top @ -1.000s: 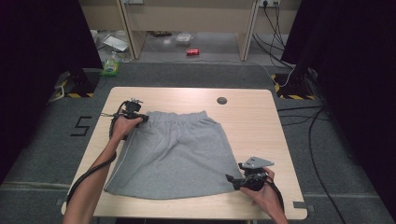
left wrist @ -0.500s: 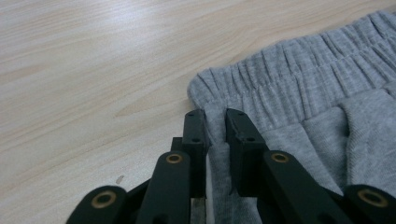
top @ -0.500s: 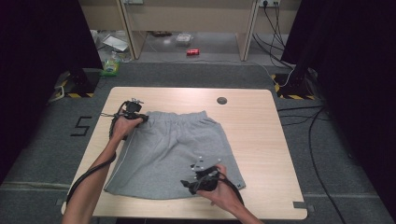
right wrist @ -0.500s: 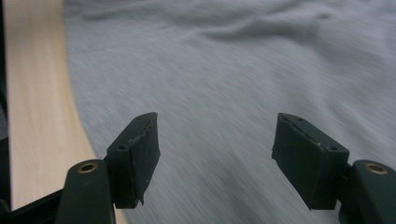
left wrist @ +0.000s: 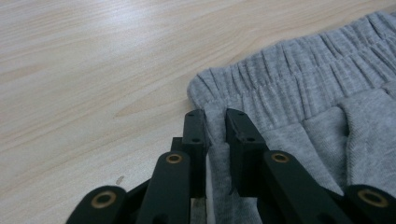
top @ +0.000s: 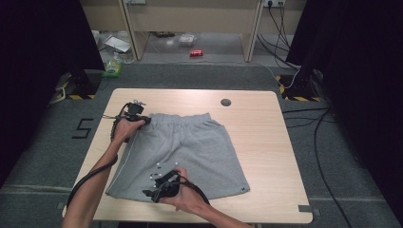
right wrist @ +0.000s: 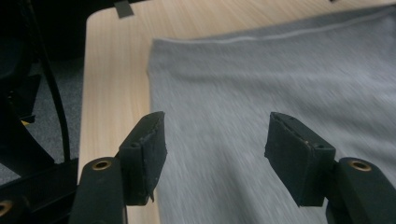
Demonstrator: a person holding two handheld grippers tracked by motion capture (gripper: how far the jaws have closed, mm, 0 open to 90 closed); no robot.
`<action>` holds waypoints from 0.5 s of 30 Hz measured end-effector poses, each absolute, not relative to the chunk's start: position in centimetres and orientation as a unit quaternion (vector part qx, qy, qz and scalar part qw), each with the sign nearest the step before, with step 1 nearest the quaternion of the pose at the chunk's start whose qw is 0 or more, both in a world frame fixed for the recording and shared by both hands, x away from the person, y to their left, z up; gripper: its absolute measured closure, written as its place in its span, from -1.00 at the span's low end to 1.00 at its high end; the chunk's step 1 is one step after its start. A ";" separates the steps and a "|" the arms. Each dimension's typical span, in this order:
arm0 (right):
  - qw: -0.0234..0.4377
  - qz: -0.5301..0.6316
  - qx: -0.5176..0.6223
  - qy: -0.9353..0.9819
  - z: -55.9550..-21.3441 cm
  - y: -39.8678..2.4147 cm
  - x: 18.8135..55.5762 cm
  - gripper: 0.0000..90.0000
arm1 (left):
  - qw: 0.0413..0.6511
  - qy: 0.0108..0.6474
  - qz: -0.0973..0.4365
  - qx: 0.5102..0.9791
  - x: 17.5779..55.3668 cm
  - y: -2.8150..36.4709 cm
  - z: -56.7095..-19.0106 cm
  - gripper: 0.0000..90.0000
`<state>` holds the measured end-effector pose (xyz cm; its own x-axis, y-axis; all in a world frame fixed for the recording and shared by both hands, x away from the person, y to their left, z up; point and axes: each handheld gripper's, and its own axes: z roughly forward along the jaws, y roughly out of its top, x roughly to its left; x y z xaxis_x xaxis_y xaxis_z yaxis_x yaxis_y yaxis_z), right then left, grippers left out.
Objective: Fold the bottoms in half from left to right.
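My right hand-held gripper (top: 159,187) has swept from the shorts' (top: 190,147) right hem to mid-hem, jaws apart but narrowing, nothing gripped; left hand-held gripper (left wrist: 215,128) stays clamped on waistband corner. Fold prob. next.

Left claw (top: 142,119) stays pinched shut, arm outstretched; right claw (top: 151,194) (blurred, seemingly hovering) has been closing, jaws apart.

You're working with grey shorts (top: 187,152) of soft, matt knitted cloth, gathered into ribs along the elastic waistband (left wrist: 299,79). Your desk (top: 266,142) is pale wood-grain laminate, smooth with a slight sheen. Each hand-held gripper, left (left wrist: 215,122) and right (right wrist: 215,140), has matt black plastic jaws with brass-coloured rivets.
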<state>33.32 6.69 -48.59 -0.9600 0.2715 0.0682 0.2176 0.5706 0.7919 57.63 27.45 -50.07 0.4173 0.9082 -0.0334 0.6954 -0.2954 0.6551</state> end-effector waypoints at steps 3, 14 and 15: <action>0.021 0.450 0.138 0.882 -48.8 8.0 33.2 -0.09 | 0.303 0.510 0.175 0.786 57.6 27.5 -50.1 0.73; -0.010 0.445 0.131 0.886 -50.1 13.0 32.5 0.01 | 0.308 0.510 0.166 0.786 57.8 27.7 -50.1 0.73; -0.003 0.442 0.124 0.889 -50.2 13.5 32.5 0.03 | 0.306 0.509 0.167 0.787 57.8 27.7 -50.0 0.73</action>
